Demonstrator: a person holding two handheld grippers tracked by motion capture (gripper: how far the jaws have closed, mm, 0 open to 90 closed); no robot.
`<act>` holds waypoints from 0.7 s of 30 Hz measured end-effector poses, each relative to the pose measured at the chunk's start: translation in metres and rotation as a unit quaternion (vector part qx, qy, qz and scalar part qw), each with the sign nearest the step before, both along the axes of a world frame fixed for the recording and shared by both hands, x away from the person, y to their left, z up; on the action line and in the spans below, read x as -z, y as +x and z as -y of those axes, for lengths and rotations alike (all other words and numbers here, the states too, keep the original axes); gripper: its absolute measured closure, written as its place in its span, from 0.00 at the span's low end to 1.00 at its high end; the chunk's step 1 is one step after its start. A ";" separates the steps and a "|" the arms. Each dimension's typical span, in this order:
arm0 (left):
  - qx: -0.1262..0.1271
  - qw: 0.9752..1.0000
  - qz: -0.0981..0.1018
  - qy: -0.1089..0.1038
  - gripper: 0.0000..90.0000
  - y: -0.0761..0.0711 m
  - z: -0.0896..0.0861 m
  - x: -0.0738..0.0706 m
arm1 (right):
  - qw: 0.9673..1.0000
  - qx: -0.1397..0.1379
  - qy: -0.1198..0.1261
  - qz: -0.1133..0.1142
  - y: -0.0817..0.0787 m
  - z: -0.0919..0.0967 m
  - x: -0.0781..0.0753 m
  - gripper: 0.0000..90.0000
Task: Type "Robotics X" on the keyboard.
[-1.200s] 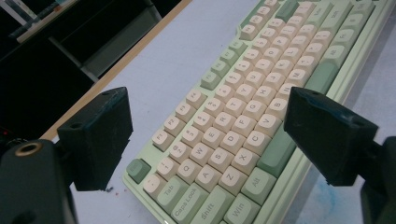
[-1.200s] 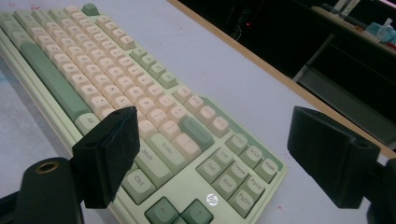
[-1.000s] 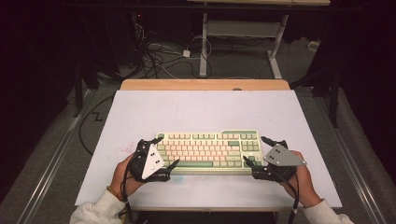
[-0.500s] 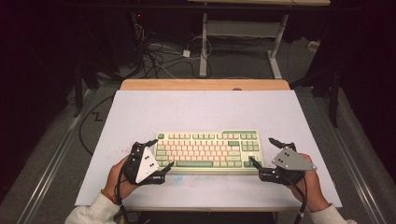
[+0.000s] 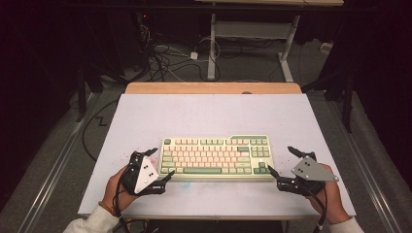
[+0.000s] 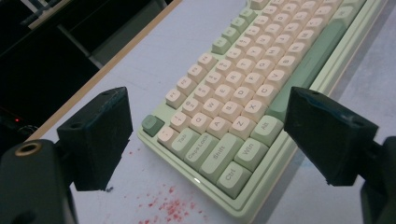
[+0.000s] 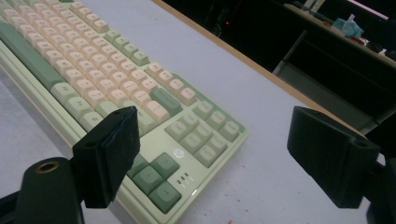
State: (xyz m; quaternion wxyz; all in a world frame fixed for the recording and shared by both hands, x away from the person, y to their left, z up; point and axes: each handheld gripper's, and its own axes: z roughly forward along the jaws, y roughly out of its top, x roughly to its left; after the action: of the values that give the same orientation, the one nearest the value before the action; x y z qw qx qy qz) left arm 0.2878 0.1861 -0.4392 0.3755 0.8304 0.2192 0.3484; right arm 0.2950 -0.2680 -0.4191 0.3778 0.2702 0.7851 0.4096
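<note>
A pale green keyboard point(image 5: 216, 156) with cream and green keys lies flat on the white table top point(image 5: 214, 116), near its front edge. My left gripper point(image 5: 163, 164) stands open just off the keyboard's left end, jaws wide apart and holding nothing. In the left gripper view the keyboard's point(image 6: 243, 116) left corner sits between and beyond the jaws. My right gripper point(image 5: 282, 161) stands open off the keyboard's right end, also empty. The right gripper view looks at the keyboard's point(image 7: 116, 84) arrow keys and right corner between its jaws.
Faint red specks point(image 6: 168, 207) mark the table by the keyboard's left corner. A wooden strip point(image 5: 214, 88) borders the table's far edge. Beyond it are cables point(image 5: 165, 58) on the floor and a metal desk frame point(image 5: 248, 39). Dark furniture surrounds the table.
Both grippers have drawn back outward from the keyboard's ends and slightly toward the front edge. The keyboard has not moved.
</note>
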 end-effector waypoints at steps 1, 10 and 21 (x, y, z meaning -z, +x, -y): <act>0.000 1.000 -0.002 -0.001 0.17 0.000 -0.001 0.001 | 1.000 0.000 -0.001 0.002 0.000 0.001 0.000 0.19; -0.015 1.000 -0.011 -0.001 0.17 -0.001 -0.012 0.007 | 1.000 0.013 0.005 -0.004 -0.003 0.014 0.004 0.19; -0.031 0.999 -0.030 0.005 0.16 -0.006 -0.024 0.019 | 0.999 0.034 0.009 -0.014 -0.005 0.032 0.014 0.19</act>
State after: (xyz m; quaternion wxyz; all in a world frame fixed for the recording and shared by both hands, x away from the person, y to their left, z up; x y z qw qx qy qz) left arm 0.2821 0.2103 -0.4584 0.3542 0.8349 0.2542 0.3359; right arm 0.2899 -0.3001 -0.4335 0.3779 0.3056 0.7770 0.4001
